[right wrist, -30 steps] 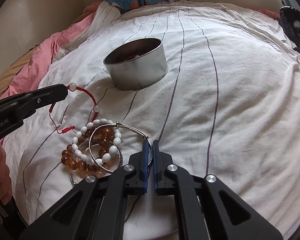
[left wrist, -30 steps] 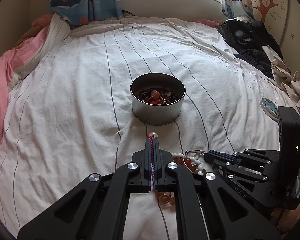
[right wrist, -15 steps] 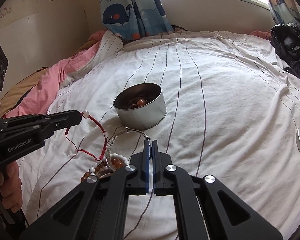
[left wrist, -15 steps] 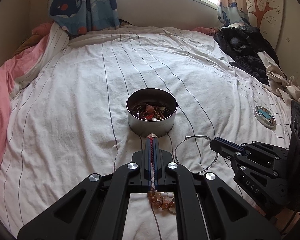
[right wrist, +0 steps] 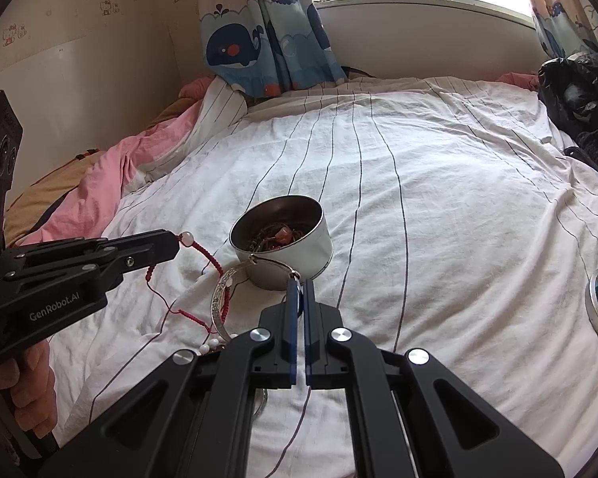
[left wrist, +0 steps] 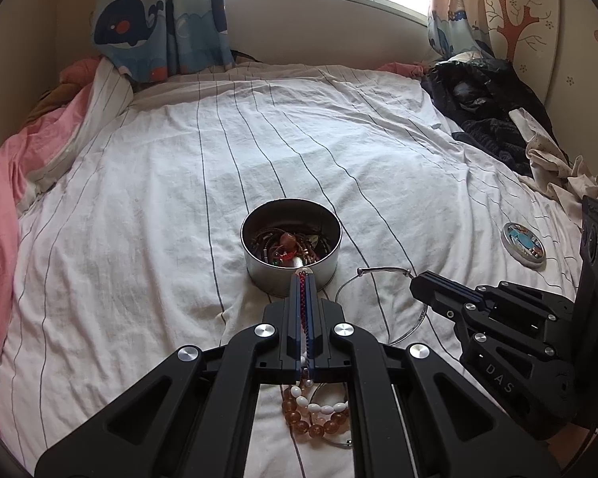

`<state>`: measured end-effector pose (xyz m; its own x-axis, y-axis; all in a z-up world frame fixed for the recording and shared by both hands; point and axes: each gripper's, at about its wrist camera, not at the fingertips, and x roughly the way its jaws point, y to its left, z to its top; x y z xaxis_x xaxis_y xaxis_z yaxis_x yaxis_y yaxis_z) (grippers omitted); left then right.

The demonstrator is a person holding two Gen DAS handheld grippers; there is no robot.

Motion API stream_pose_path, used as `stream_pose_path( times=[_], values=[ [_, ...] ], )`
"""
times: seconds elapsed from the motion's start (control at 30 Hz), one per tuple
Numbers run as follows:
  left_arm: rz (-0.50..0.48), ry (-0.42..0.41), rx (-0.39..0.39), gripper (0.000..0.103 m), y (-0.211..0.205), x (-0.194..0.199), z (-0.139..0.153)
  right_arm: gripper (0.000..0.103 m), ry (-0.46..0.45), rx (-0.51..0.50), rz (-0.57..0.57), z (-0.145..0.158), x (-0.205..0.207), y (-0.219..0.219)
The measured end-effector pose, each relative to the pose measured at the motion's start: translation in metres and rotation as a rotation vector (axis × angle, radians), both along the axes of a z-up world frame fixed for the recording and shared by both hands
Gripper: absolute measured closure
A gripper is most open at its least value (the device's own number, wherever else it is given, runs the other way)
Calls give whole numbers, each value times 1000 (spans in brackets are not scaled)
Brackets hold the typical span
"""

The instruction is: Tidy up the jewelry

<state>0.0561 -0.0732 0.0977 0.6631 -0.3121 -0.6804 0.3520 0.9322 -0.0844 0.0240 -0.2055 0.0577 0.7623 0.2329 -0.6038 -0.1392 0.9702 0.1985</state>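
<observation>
A round metal tin (left wrist: 291, 239) holding several pieces of jewelry sits on the white striped bedsheet; it also shows in the right wrist view (right wrist: 283, 239). My left gripper (left wrist: 303, 279) is shut on a red cord bracelet (right wrist: 203, 255) with a pale bead, held above the sheet just short of the tin. My right gripper (right wrist: 298, 283) is shut on a silver bangle (right wrist: 221, 298), lifted beside the tin; the bangle also shows in the left wrist view (left wrist: 378, 302). Amber and white bead bracelets (left wrist: 319, 410) lie on the sheet under my left gripper.
A round tin lid (left wrist: 523, 245) with a blue picture lies on the sheet to the right. Dark clothes (left wrist: 486, 115) are piled at the far right. A pink blanket (right wrist: 91, 191) lies along the left edge. Curtains and a wall are behind.
Both grippers have risen from the pile and moved toward the tin. The red cord bracelet and the silver bangle have been lifted off the beaded bracelets.
</observation>
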Motion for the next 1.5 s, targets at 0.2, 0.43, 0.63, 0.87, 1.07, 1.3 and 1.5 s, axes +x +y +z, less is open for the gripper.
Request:
stream_pose_path(
  times=[0.2, 0.43, 0.63, 0.87, 1.07, 1.3, 1.5],
  values=[
    [-5, -18, -5, 101, -4, 6, 5, 100, -17, 4, -2, 5, 3, -1],
    [-5, -45, -17, 101, -7, 18, 13, 100, -44, -3, -1, 15, 15, 0],
    [-8, -58, -19, 101, -12, 33, 13, 100, -66, -15, -2, 21, 28, 1],
    [-7, -61, -38, 101, -16, 50, 9, 100, -64, -32, -26, 19, 41, -4],
    [-14, -74, -49, 101, -25, 64, 7, 100, -51, -43, -40, 15, 49, -8],
    [49, 33, -14, 101, -24, 96, -30, 100, -44, -62, -38, 12, 64, -6],
    [86, 76, -25, 99, -4, 98, -46, 100, -28, -78, -21, 3, 75, 2]
  ],
)
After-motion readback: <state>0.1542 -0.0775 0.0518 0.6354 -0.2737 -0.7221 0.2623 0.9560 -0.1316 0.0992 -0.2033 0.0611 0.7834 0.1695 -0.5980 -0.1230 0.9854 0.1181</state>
